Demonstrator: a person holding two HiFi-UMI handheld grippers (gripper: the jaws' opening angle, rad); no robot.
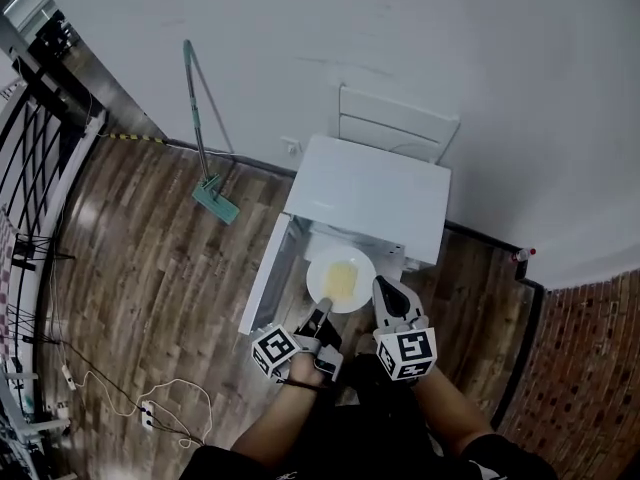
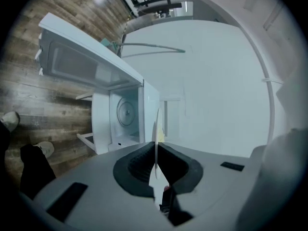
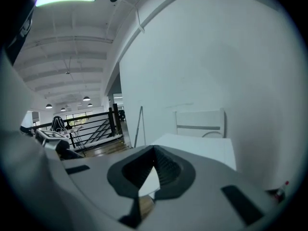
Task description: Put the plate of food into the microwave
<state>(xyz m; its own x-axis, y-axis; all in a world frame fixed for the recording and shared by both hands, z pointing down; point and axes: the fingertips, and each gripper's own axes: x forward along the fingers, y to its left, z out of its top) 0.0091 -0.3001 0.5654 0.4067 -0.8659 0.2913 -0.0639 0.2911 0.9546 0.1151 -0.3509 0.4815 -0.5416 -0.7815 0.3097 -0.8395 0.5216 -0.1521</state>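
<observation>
Plate (image 1: 320, 262) of yellow food (image 1: 342, 279) hangs level just in front of the white microwave (image 1: 372, 190), at its open mouth and not inside the cavity. The microwave's door (image 1: 266, 274) stands swung wide to the left of the opening, and the left gripper view shows the round turntable (image 2: 126, 112) within. The left gripper (image 1: 322, 309) pinches the plate's near rim; in its own view the rim runs edge-on as a thin line clamped between the dark ribbed pads (image 2: 140, 160). The right gripper (image 1: 383, 286) sits just beside the plate's right edge, in front of the microwave, its jaws pressed together with nothing between them. Each gripper carries a cube with black-and-white square markers (image 1: 273, 351); no lettering can be read on them. A white chair (image 1: 396, 128) stands behind the microwave against the wall, and a green-headed mop (image 1: 214, 196) leans on that wall to the microwave's left, on the wood floor (image 1: 150, 278)
</observation>
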